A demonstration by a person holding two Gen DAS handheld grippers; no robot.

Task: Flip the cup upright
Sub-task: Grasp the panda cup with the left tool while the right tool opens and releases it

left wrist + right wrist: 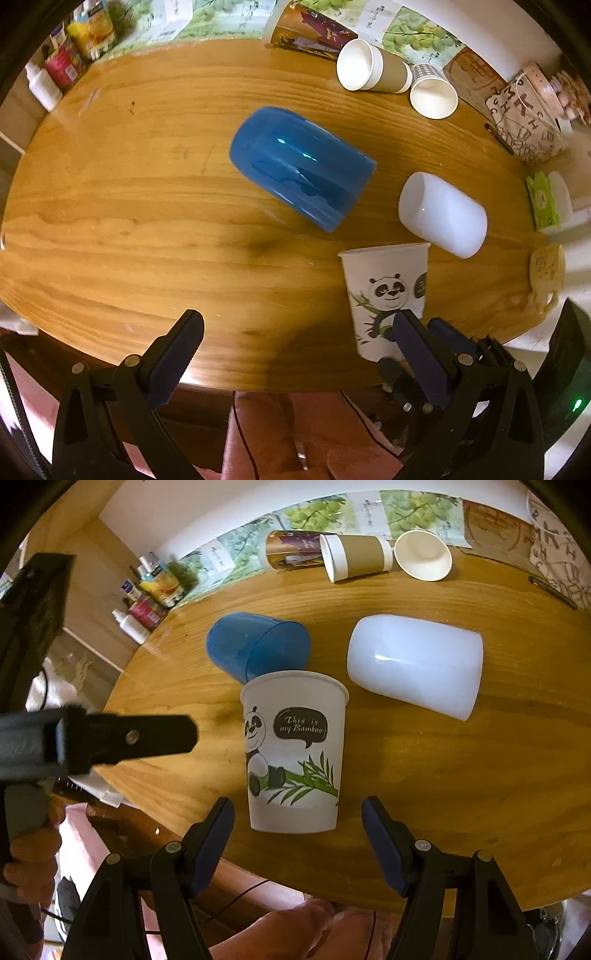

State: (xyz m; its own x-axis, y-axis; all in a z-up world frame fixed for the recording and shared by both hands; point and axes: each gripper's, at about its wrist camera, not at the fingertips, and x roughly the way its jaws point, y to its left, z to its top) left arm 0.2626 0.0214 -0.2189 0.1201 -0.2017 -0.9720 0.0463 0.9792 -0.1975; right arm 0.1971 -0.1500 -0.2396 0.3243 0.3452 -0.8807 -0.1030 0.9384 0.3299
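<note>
A panda paper cup (293, 749) stands upright on the wooden table (461, 794), just ahead of my right gripper (297, 812), which is open with a finger on each side of the cup's base, apart from it. The cup also shows in the left wrist view (384, 291). A blue cup (299, 166) lies on its side at the table's middle, also in the right wrist view (255, 648). A white cup (443, 214) lies on its side to its right, also in the right wrist view (417, 664). My left gripper (295, 325) is open and empty near the front edge.
Three paper cups lie at the back: a patterned one (291, 550), a brown-sleeved one (354, 555) and a small white one (423, 555). Bottles and tins (147, 590) stand at the back left. A printed box (524, 110) and green wipes pack (541, 201) sit at right.
</note>
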